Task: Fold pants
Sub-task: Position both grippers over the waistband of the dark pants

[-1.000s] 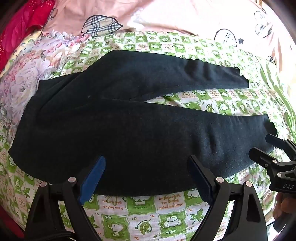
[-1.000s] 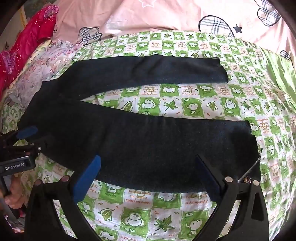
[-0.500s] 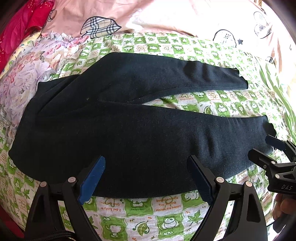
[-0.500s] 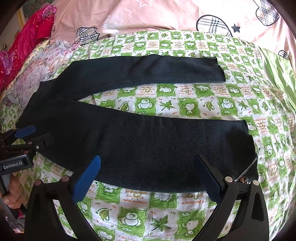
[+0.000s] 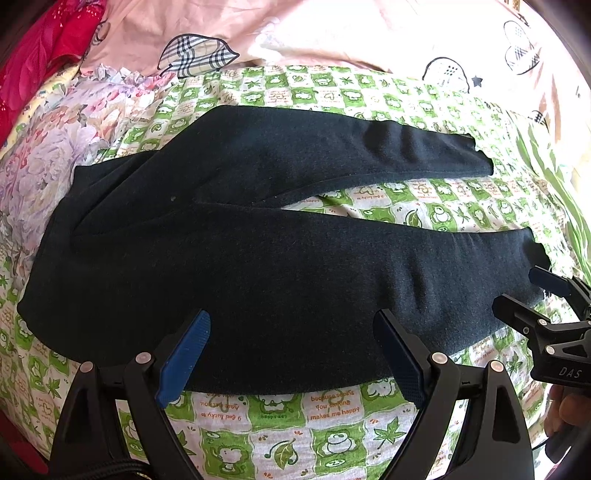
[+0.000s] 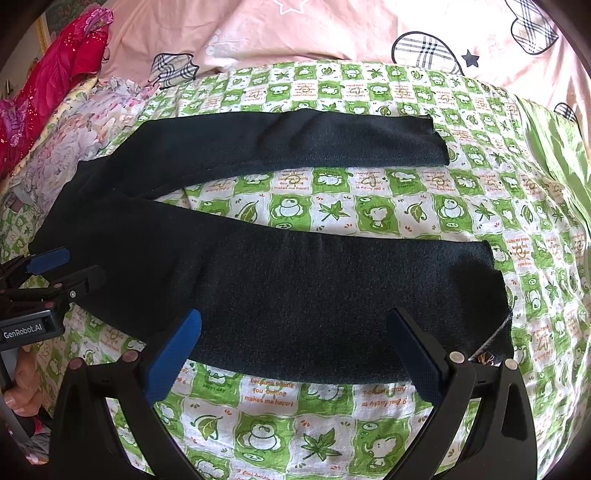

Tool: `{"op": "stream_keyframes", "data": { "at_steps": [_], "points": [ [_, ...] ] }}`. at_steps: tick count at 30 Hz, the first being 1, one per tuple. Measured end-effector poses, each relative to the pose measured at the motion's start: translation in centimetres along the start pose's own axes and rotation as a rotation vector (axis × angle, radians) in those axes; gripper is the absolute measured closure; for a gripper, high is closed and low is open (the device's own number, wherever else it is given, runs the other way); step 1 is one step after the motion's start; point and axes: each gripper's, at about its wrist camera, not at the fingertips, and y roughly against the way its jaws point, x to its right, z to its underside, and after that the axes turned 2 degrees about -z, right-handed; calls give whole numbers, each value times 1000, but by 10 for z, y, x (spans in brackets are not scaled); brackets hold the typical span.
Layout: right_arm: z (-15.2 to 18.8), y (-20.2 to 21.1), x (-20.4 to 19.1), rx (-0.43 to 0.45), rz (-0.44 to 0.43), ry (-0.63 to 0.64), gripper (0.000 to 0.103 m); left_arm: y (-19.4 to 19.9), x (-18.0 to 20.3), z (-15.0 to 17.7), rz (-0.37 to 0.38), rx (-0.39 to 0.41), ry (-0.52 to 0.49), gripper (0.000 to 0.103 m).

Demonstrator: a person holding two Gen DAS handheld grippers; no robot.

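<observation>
— How is the light? Bright daylight washes the pink bedding (image 5: 388, 33) at the top right, near overexposed.

— And the optics? Fisheye bowing bends the green sheet (image 6: 332, 206), dark vignette rings every corner; the black pants (image 5: 258, 266) swallow detail, centre stays sharp

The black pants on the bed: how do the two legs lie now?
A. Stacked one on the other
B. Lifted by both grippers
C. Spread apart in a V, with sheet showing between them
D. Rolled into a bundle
C: the black pants lie flat with green checked sheet visible between the two legs.
</observation>
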Motion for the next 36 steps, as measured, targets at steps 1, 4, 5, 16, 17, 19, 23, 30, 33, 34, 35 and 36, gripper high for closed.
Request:
{"op": "stream_keyframes", "data": {
  "at_steps": [1,4,5,16,17,19,23,30,33,34,35,36],
  "points": [
    [0,0,0,0,0,-1,3,0,0,-1,0,-1,0,12],
    [0,0,0,1,1,0,3,0,0,-2,3,-1,0,12],
    [-1,0,0,1,2,0,3,0,1,-2,3,-1,0,12],
    [-4,0,2,-2,0,-4,3,0,2,-6,9,3,1,12],
    [-6,-1,3,-3,-1,-4,3,0,1,-5,10,3,2,12],
    [-6,0,2,-3,0,-3,2,0,0,-6,10,3,3,12],
    [-7,0,3,-3,0,-4,3,0,1,-8,12,4,5,12],
    [-12,0,2,-1,-1,-4,3,0,-1,-9,15,3,5,12],
    [-16,-1,3,4,0,-5,2,0,-2,-13,16,2,0,12],
    [-17,-1,3,7,2,-6,2,0,-2,-15,18,3,-2,12],
    [-19,-1,5,9,3,-7,2,-1,-2,-17,19,5,-6,12],
    [-20,-1,5,12,4,-9,3,-1,-3,-19,18,8,-9,12]
  ]
}}
